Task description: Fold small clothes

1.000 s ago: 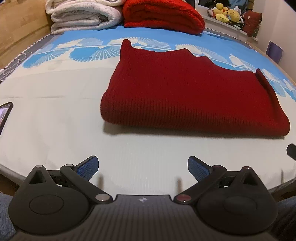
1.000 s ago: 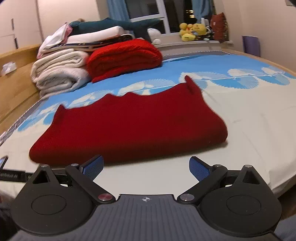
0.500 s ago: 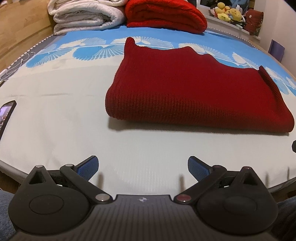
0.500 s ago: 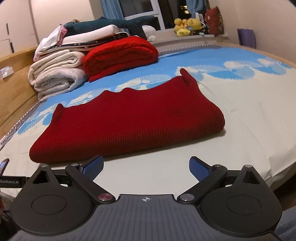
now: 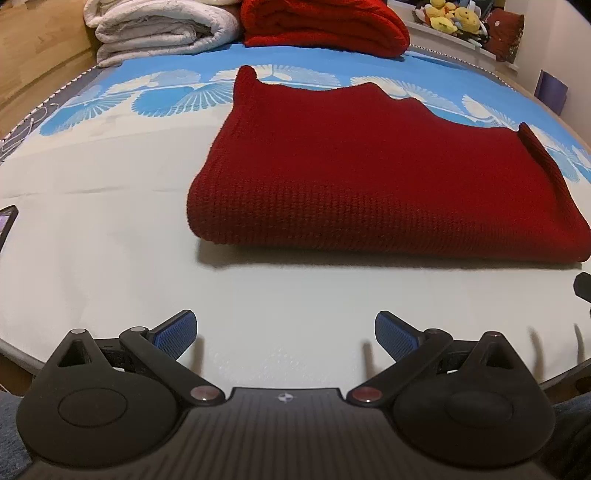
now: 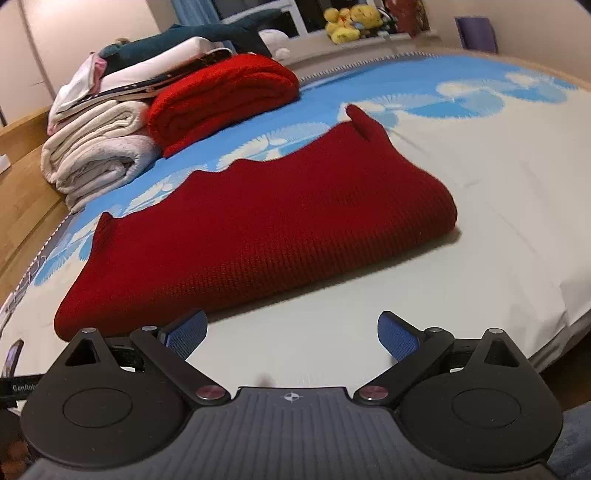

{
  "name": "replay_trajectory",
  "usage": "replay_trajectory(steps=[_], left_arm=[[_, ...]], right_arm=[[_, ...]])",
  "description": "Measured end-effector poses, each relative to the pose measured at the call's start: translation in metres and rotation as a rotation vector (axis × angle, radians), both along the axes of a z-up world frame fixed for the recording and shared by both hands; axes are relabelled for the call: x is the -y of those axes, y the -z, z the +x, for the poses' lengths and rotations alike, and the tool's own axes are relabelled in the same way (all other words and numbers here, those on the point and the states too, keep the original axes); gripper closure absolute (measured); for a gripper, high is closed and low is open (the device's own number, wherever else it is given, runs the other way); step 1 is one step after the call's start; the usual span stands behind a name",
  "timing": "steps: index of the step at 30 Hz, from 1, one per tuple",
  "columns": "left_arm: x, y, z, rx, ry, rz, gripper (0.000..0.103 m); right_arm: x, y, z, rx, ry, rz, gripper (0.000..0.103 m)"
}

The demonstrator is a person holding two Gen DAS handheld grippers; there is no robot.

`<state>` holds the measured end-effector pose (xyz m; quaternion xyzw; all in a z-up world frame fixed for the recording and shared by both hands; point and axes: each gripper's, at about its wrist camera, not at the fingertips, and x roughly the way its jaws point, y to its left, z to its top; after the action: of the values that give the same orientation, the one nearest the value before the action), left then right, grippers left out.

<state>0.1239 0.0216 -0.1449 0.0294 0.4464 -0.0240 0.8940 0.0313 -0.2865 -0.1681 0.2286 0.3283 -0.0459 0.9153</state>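
Observation:
A dark red knit garment (image 5: pixel 373 173) lies folded flat on the bed, its thick folded edge facing me; it also shows in the right wrist view (image 6: pixel 266 236). My left gripper (image 5: pixel 286 334) is open and empty, low over the pale sheet in front of the garment's left half. My right gripper (image 6: pixel 291 334) is open and empty, in front of the garment's right half. Neither touches the cloth. The tip of the other gripper (image 5: pixel 583 286) shows at the right edge of the left wrist view.
A folded white blanket (image 5: pixel 159 29) and a folded red blanket (image 5: pixel 325 26) are stacked at the bed's far side, with more folded cloth (image 6: pixel 155 74) on top. A phone (image 5: pixel 5 225) lies at the left. Plush toys (image 6: pixel 345 22) sit on the windowsill.
Both grippers have moved forward and closer to the folded garment, which now looks larger in both views. Both stayed open. The garment has not moved.

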Motion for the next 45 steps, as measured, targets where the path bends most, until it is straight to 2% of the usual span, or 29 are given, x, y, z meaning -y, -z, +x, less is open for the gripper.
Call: replay_trajectory(steps=[6, 10, 13, 15, 19, 22, 24, 26, 28, 29, 31, 33, 34, 39, 42, 45], left_arm=[[0.002, 0.0, 0.007, 0.002, 0.001, -0.007, 0.0], [-0.007, -0.011, 0.014, 0.023, -0.043, -0.038, 0.0], [-0.023, -0.024, 0.023, 0.055, -0.13, -0.052, 0.0], [-0.036, -0.033, 0.033, 0.063, -0.173, -0.081, 0.0], [-0.056, -0.044, 0.057, 0.063, -0.21, -0.105, 0.0], [-0.07, -0.042, 0.074, 0.062, -0.234, -0.115, 0.0], [-0.078, -0.035, 0.083, 0.045, -0.241, -0.113, 0.0], [-0.088, -0.026, 0.09, 0.005, -0.278, -0.126, 0.0], [-0.099, -0.02, 0.096, -0.033, -0.31, -0.194, 0.0], [-0.101, -0.018, 0.098, -0.039, -0.319, -0.207, 0.0], [-0.105, -0.017, 0.099, -0.031, -0.328, -0.187, 0.0], [-0.105, -0.016, 0.098, -0.028, -0.319, -0.174, 0.0], [-0.105, -0.015, 0.097, -0.026, -0.315, -0.172, 0.0], [-0.102, -0.015, 0.098, -0.019, -0.316, -0.159, 0.0], [-0.097, -0.019, 0.097, -0.003, -0.305, -0.131, 0.0], [-0.096, -0.037, 0.096, 0.053, -0.284, -0.134, 0.0]], right_arm=[[0.006, 0.007, 0.009, -0.026, 0.023, 0.049, 0.004], [0.018, 0.009, 0.014, -0.032, 0.08, 0.116, 0.004], [0.044, 0.011, 0.017, -0.028, 0.185, 0.24, 0.004], [0.066, 0.015, 0.018, -0.01, 0.28, 0.368, 0.004], [0.104, 0.03, 0.024, 0.026, 0.462, 0.582, 0.005], [0.116, 0.047, 0.035, 0.004, 0.53, 0.664, 0.005], [0.115, 0.055, 0.044, 0.008, 0.545, 0.674, 0.004], [0.11, 0.053, 0.057, 0.026, 0.534, 0.62, 0.004], [0.106, 0.049, 0.069, 0.035, 0.577, 0.525, 0.008], [0.107, 0.046, 0.073, 0.022, 0.613, 0.452, 0.018], [0.106, 0.041, 0.084, -0.047, 0.68, 0.25, 0.032], [0.098, 0.033, 0.1, -0.133, 0.68, 0.024, 0.022], [0.095, 0.032, 0.104, -0.162, 0.683, -0.033, 0.017], [0.104, 0.026, 0.119, -0.246, 0.67, -0.092, 0.01], [0.116, 0.024, 0.136, -0.339, 0.589, -0.124, 0.008], [0.121, -0.001, 0.142, -0.319, 0.503, -0.122, 0.01]])
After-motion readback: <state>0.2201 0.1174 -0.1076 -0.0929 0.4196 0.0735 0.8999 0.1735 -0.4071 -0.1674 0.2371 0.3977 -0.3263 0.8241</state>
